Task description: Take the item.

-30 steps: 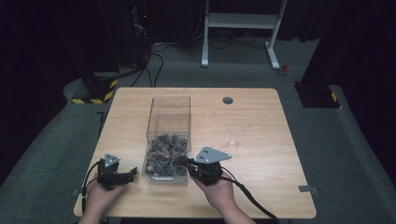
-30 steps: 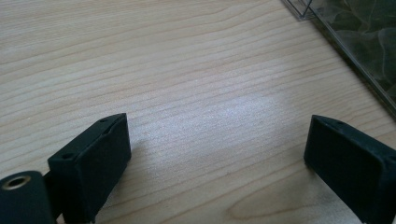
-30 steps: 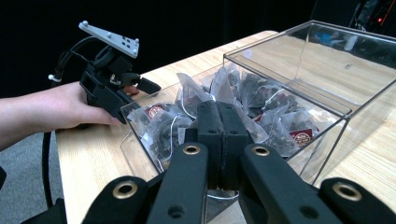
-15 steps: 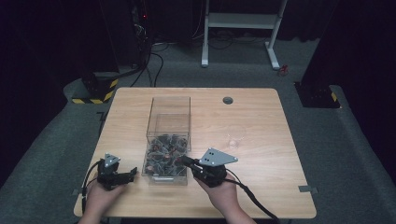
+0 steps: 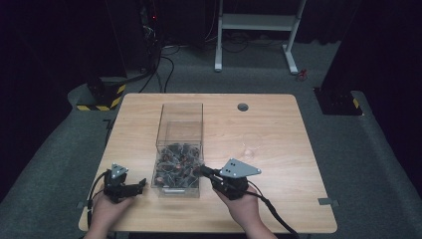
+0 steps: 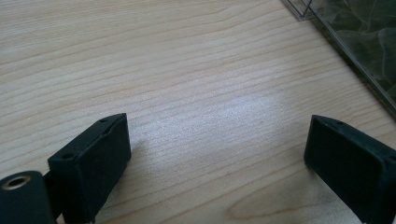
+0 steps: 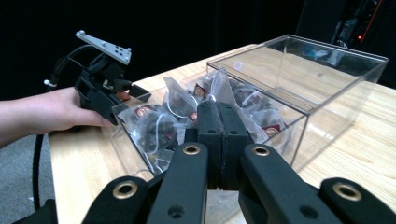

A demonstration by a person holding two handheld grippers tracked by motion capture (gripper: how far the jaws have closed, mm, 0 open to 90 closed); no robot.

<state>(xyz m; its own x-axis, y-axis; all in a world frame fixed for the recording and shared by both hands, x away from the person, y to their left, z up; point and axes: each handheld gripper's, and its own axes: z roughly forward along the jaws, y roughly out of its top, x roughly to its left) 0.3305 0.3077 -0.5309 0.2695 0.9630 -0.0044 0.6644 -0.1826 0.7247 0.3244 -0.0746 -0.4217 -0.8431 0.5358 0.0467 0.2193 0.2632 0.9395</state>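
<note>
Right tool [image 5: 203,171]: since half a second ago it has tilted slightly and edged toward the clear box [image 5: 179,149], its grey plate now angled up; the tips sit at the box's near right corner, over the rim. In the right gripper view the jaws are pressed flat together, and I see nothing between them, though a thin packet edge there cannot be ruled out. Judgement: this is the approach to a pick from the box, and the jaws would need to part before entry.

Left tool [image 5: 133,187]: unchanged in place, resting on the desk [image 5: 278,149] just left of the box. Its jaws stand wide apart and hold nothing; bare wood lies between them, the box wall beyond at the right.

The sachets [image 7: 154,126] lie heaped in the near half of the box, directly ahead of and slightly below the right tool's tips, close but not touching as far as visible. The far half of the box looks empty.
</note>
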